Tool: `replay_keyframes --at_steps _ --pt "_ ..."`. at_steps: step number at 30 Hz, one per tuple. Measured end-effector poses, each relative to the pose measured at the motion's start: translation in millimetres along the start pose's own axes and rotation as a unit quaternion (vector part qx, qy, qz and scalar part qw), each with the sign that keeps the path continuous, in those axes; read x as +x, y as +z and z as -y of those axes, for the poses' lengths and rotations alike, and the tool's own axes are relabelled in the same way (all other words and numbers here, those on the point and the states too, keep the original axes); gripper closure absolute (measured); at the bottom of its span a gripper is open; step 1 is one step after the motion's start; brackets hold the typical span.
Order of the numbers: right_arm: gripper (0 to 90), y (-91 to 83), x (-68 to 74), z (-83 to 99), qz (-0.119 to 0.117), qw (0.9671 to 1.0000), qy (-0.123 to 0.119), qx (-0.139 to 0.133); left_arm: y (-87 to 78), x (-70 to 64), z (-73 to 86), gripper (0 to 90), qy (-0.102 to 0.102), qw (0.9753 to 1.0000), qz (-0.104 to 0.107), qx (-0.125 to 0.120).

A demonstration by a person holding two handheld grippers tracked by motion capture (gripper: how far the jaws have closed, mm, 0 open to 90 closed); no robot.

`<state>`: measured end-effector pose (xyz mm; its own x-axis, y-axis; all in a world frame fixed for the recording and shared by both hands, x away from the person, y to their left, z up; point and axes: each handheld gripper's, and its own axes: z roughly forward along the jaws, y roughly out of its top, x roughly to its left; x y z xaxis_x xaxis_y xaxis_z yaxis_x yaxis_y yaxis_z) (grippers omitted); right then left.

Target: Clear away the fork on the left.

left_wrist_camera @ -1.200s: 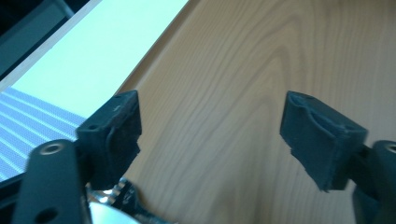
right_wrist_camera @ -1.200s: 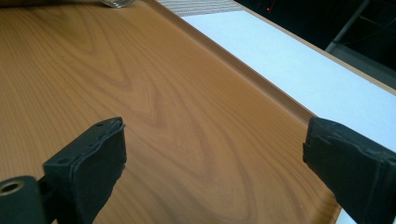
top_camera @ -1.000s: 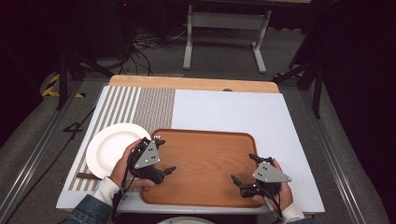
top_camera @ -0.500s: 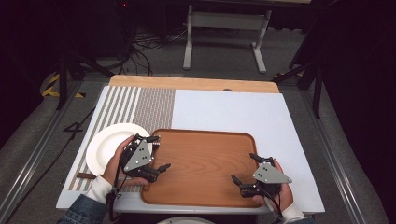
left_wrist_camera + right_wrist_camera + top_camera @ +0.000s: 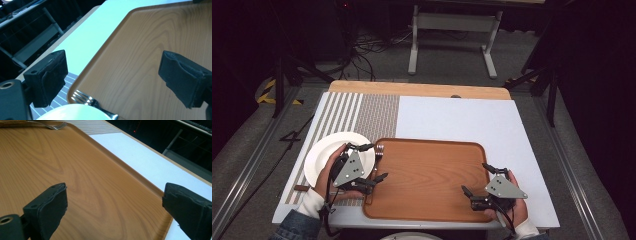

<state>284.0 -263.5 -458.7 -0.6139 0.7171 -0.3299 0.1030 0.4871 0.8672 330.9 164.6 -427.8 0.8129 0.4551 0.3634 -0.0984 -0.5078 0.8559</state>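
A wooden tray (image 5: 427, 180) lies on the white table near its front edge. A white plate (image 5: 324, 155) sits on the striped mat just left of the tray. A metal fork (image 5: 378, 150) rests at the tray's left rim, tines on the wood (image 5: 86, 98), beside the plate's rim (image 5: 75, 111). My left gripper (image 5: 378, 161) is open and hovers over that rim and the fork, jaws wide apart with nothing between them (image 5: 113, 77). My right gripper (image 5: 474, 177) is open low over the tray's right part (image 5: 115, 205). The fork (image 5: 53, 126) lies far across the tray (image 5: 87, 170).
A grey striped mat (image 5: 362, 115) covers the table's left part, and white cloth (image 5: 457, 120) covers the rest. A brown handle (image 5: 302, 188) lies on the mat by the left wrist. A white rim (image 5: 412, 236) shows at the bottom edge. Dark floor, cables and a stand lie beyond.
My left gripper has drifted left, from over the tray's left part to its rim by the plate and fork. The right gripper has stayed put.
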Motion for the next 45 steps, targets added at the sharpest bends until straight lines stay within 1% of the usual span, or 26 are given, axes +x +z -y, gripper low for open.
replay_keyframes --at_steps 2,4,8,11,17,18,19,20,21,22,23,25,27,28,29,30,32,33,35,40,43,45 --pt "6.8 -0.6 -0.4 0.0 0.004 1.0000 0.000 -0.001 -4.4 0.6 2.6 9.0 -0.003 1.0000 -0.003 -0.003" --pt "6.8 -1.6 -0.6 -0.2 0.007 1.0000 -0.001 -0.003 -7.0 0.9 4.0 8.7 -0.003 1.0000 -0.007 0.000" --pt "6.8 -2.7 -0.6 -0.7 0.013 0.9999 -0.003 -0.006 -15.6 2.6 10.9 8.9 -0.018 0.9998 -0.009 -0.007" --pt "6.8 -3.0 -0.5 -0.7 0.015 0.9999 -0.004 -0.006 -21.7 3.3 16.3 8.8 -0.024 0.9996 -0.014 -0.011" --pt "6.8 -4.4 -0.2 -0.4 0.022 0.9997 -0.006 -0.006 -33.7 5.2 28.4 7.7 -0.032 0.9992 -0.023 -0.004" --pt "6.8 -4.8 -0.5 -0.2 0.021 0.9997 -0.006 -0.007 -35.7 5.2 30.6 7.5 -0.033 0.9992 -0.023 -0.003" --pt "6.8 -5.9 -0.9 0.4 0.019 0.9998 -0.003 -0.007 -39.5 4.5 35.1 7.5 -0.035 0.9989 -0.030 0.001" --pt "6.8 -5.9 -0.9 0.4 0.019 0.9998 -0.003 -0.007 -39.5 4.5 35.1 7.5 -0.035 0.9989 -0.030 0.001" --pt "6.8 -6.4 -1.1 0.7 0.017 0.9998 -0.003 -0.007 -41.3 4.4 37.8 7.5 -0.039 0.9988 -0.030 0.000" --pt "6.8 -7.1 -1.2 1.2 0.018 0.9998 -0.003 -0.006 -42.8 4.1 40.4 7.4 -0.045 0.9985 -0.030 0.000" --pt "6.8 -7.9 -1.1 1.9 0.018 0.9998 -0.003 -0.006 -44.4 3.6 42.4 7.3 -0.045 0.9984 -0.034 0.004" --pt "6.8 -9.9 -2.2 3.5 0.022 0.9997 0.000 -0.003 -47.6 1.4 46.0 6.7 -0.050 0.9977 -0.046 0.003" --pt "6.8 -11.7 -3.4 4.8 0.022 0.9997 0.004 -0.005 -50.7 -1.0 50.3 6.7 -0.065 0.9962 -0.058 -0.004" --pt "6.8 -12.4 -3.6 5.9 0.020 0.9998 0.004 -0.003 -52.2 -3.0 52.5 6.7 -0.069 0.9956 -0.064 -0.003" --pt "6.8 -12.6 -3.3 6.4 0.020 0.9998 0.005 -0.002 -55.2 -5.4 56.3 6.4 -0.075 0.9950 -0.065 -0.004" --pt "6.8 -12.6 -3.3 6.4 0.020 0.9998 0.005 -0.002 -55.2 -5.4 56.3 6.2 -0.075 0.9950 -0.065 -0.004" --pt "6.8 -12.8 -3.5 7.2 0.017 0.9998 0.006 -0.001 -57.7 -7.0 61.1 6.1 -0.088 0.9942 -0.061 -0.004" --pt "6.8 -12.9 -3.6 7.6 0.019 0.9998 0.007 -0.001 -58.6 -8.8 65.6 6.0 -0.094 0.9940 -0.056 0.002" --pt "6.8 -12.9 -3.8 7.8 0.019 0.9998 0.008 -0.001 -59.4 -9.7 67.0 5.7 -0.093 0.9941 -0.055 0.006" --pt "6.7 -13.4 -6.9 11.1 0.014 0.9998 0.014 -0.001 -62.0 -6.7 70.5 5.4 -0.106 0.9928 -0.056 0.002" --pt "6.8 -13.5 -7.4 11.5 0.013 0.9998 0.016 -0.002 -60.2 -8.1 70.2 5.3 -0.101 0.9934 -0.053 0.007" --pt "6.8 -13.6 -7.0 11.2 0.012 0.9998 0.016 -0.002 -60.2 -8.3 70.2 5.2 -0.102 0.9935 -0.051 0.006"
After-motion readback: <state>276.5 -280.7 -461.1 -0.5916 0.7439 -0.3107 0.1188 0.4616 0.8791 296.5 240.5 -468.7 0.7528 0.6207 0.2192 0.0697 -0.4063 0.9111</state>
